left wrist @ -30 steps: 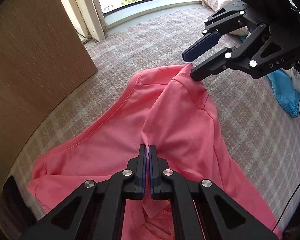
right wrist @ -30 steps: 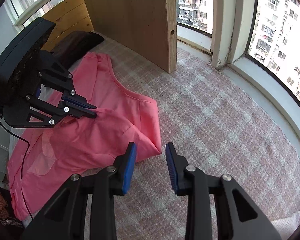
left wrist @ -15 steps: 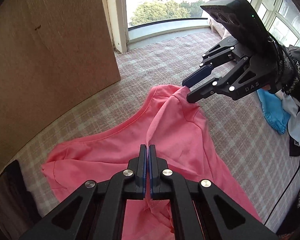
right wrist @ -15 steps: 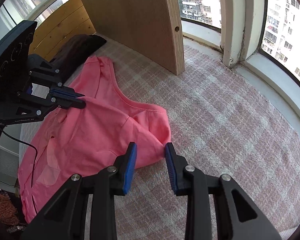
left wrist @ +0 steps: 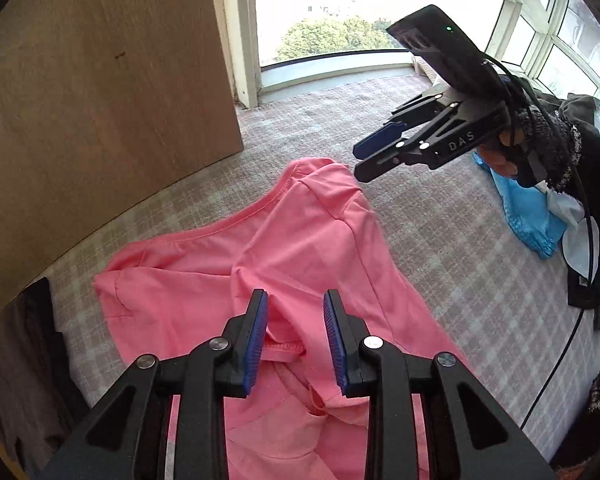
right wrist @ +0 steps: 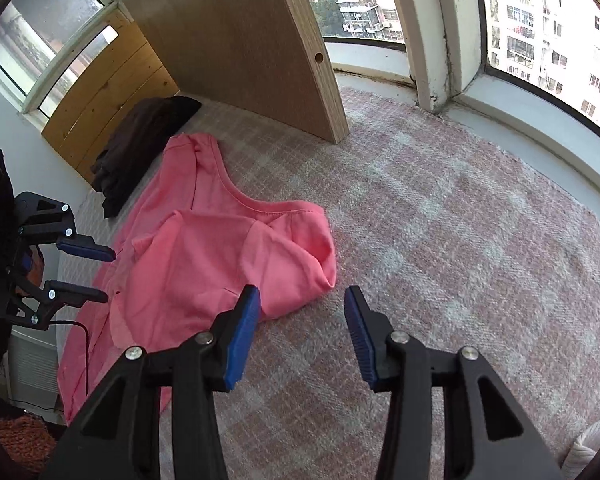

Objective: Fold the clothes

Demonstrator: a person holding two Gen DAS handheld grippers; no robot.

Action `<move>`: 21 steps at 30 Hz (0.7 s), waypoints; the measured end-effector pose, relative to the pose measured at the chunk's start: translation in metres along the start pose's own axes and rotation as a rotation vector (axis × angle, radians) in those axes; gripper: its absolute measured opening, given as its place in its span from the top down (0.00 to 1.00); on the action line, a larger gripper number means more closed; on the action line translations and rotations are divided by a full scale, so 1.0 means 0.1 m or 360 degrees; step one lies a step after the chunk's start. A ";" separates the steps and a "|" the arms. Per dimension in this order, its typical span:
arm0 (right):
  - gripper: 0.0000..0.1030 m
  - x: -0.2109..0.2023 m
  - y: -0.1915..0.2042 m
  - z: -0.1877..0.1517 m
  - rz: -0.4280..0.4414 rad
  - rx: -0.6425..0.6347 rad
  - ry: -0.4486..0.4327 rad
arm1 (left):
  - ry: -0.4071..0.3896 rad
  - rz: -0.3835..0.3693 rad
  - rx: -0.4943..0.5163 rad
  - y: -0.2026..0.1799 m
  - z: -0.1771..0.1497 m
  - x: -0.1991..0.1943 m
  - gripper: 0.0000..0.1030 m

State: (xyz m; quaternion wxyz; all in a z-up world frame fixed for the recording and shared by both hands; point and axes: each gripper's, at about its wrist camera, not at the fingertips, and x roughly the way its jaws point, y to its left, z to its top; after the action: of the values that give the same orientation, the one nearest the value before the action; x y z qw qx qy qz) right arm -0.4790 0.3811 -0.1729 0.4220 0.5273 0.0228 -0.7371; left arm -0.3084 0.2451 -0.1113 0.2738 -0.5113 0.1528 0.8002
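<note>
Pink shirt (left wrist: pixel 300 248) lies loose between both spread tools, left (left wrist: pixel 296 336) and right (right wrist: pixel 302 332), neither gripping

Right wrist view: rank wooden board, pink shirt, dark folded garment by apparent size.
1. Wooden board and pink shirt: roughly alike in apparent area, and the shirt lies nearer the camera, so no ranking between them.
2. Dark folded garment: clearly smallest, partly because it is farther off.
</note>
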 end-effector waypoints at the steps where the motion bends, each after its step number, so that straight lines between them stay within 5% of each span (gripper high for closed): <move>1: 0.58 0.02 0.00 -0.01 0.0021 0.0006 -0.0001 | 0.0011 -0.0042 0.0024 -0.12 -0.05 0.02 0.74; 4: 0.58 0.07 -0.03 0.00 0.0083 0.0033 -0.0023 | 0.0064 -0.0170 0.0044 -0.38 -0.19 0.16 0.72; 8: 0.59 0.12 -0.10 0.05 0.0188 0.0112 -0.0062 | 0.0118 -0.0176 0.0055 -0.48 -0.31 0.26 0.74; 10: 0.96 0.16 -0.07 0.06 0.0173 0.0079 -0.0047 | 0.0131 -0.0189 0.0059 -0.51 -0.34 0.29 0.74; 16: 0.96 -0.06 0.02 0.30 0.0060 -0.0002 -0.0202 | 0.0176 -0.0221 0.0098 -0.60 -0.42 0.39 0.74; 21: 0.90 0.02 0.21 0.25 -0.0054 -0.0145 -0.0007 | 0.0166 -0.0229 0.0133 -0.64 -0.43 0.38 0.71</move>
State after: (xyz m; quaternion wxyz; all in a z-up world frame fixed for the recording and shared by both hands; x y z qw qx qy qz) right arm -0.4847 0.3547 -0.1552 0.4331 0.5056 0.0642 -0.7434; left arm -0.2511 0.2846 -0.1623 0.3435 -0.5500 0.1628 0.7437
